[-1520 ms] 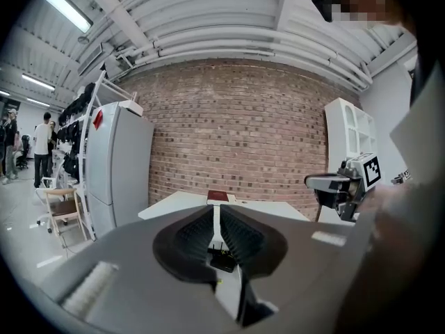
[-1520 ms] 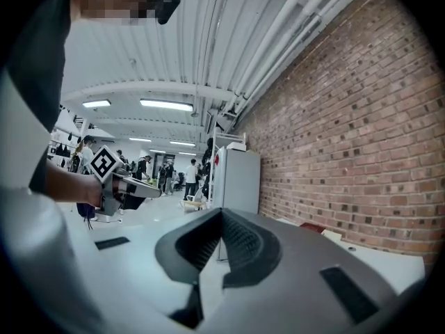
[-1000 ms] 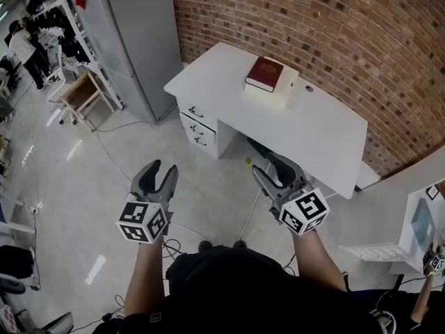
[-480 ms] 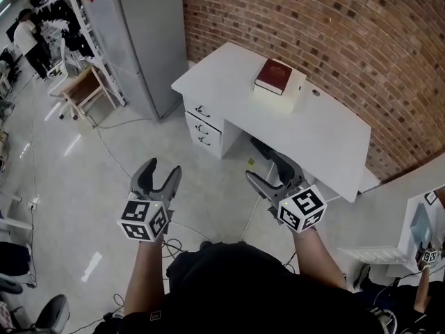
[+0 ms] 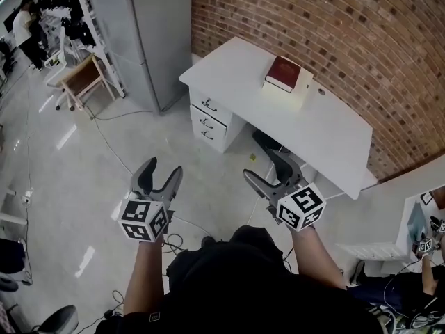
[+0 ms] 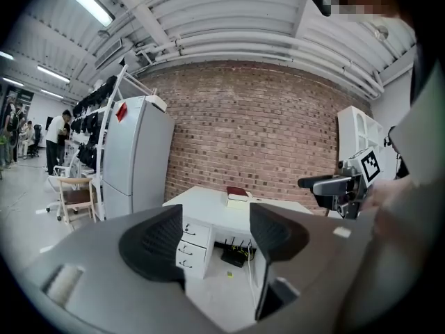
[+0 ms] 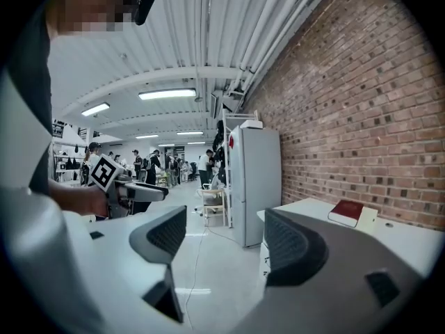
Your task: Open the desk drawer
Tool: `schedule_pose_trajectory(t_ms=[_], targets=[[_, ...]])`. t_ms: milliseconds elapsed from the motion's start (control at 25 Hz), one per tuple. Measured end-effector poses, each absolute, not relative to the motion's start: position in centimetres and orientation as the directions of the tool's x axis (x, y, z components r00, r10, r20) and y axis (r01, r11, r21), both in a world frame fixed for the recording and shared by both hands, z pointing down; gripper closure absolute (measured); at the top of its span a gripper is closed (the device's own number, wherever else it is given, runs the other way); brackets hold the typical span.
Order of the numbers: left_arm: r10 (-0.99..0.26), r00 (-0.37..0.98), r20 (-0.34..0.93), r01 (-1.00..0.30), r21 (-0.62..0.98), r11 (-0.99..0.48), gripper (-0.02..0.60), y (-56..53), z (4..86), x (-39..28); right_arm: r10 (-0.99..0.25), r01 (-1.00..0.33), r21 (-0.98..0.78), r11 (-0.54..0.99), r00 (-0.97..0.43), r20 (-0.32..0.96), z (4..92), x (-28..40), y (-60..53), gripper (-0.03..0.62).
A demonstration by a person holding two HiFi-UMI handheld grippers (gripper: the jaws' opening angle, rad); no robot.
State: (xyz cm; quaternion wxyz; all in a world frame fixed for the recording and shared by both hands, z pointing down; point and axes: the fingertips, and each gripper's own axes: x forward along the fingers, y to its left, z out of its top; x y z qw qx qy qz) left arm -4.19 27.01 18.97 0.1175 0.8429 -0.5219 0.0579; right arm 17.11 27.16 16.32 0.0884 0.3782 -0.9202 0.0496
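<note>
Nothing is done yet: the three white drawers of the white rectangular desk are closed, well apart from the grey left gripper and right gripper, whose empty jaws have just been opening and stand spread; approach and pull remain

Three cameras set well back from the tabletop.
It is overlooked steeply from the head, seen nearly level from the left gripper and right gripper.
</note>
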Motion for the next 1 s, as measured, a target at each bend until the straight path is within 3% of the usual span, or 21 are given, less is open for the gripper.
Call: schedule_pose_trajectory(t_ms=[480,1000], targets=[[-0.882,0.404,0.244,-0.911,0.194,-0.364,0.295,26.7,21.5,-10.3,-0.586,-0.626,-0.088,0.775,-0.764,0.269,19.5,10.1,26.1,0.279],[-0.89,0.377,0.257,-0.917,0.24,-0.319,0.296,17.9,23.7,-14.7,-0.503,-0.554,-0.094,0.827,-0.804,0.316,21.8,4.6,15.6,0.279]])
